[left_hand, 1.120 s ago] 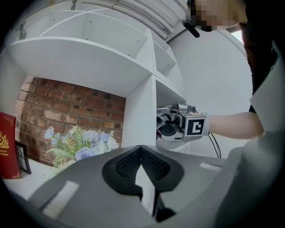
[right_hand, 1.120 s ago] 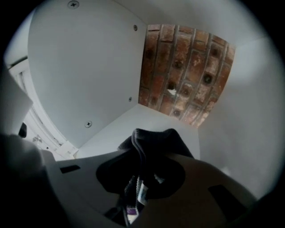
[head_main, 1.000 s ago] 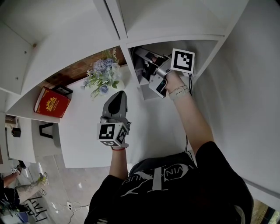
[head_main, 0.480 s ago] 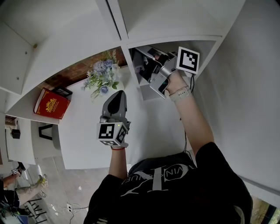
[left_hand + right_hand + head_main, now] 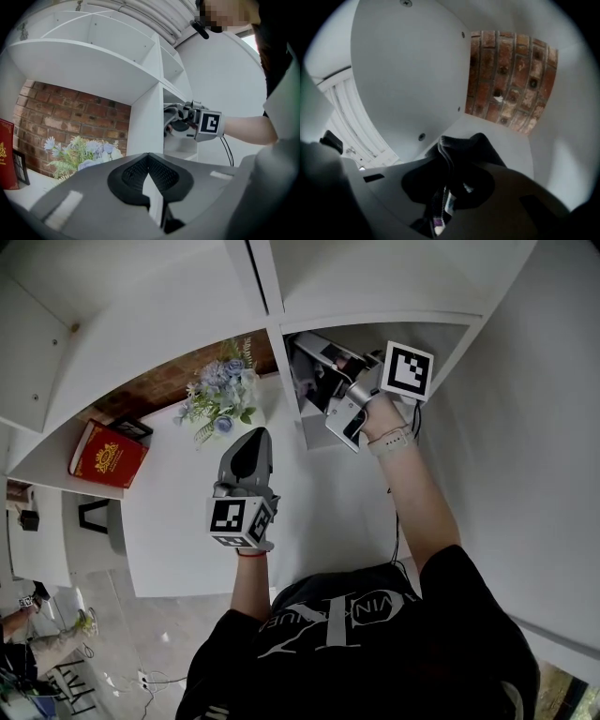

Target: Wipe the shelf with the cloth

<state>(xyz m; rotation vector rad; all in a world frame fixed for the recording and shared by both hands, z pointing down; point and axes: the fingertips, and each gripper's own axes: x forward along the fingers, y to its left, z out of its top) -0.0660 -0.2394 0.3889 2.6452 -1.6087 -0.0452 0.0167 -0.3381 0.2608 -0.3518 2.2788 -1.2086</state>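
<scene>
Inside the white shelf's cubby (image 5: 441,352), the right gripper (image 5: 319,367), clamped on the dark cloth (image 5: 464,150), had shifted slightly sideways within a second, suggesting wiping was under way. The left gripper (image 5: 251,448) hung closed and empty outside.

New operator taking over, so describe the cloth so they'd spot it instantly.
On the white shelf, find the small cubby right of the divider, where the right gripper reaches in. The cloth is the dark crumpled fabric pinched in its jaws; the flowers and red book sit in the wider bay to the left.
</scene>
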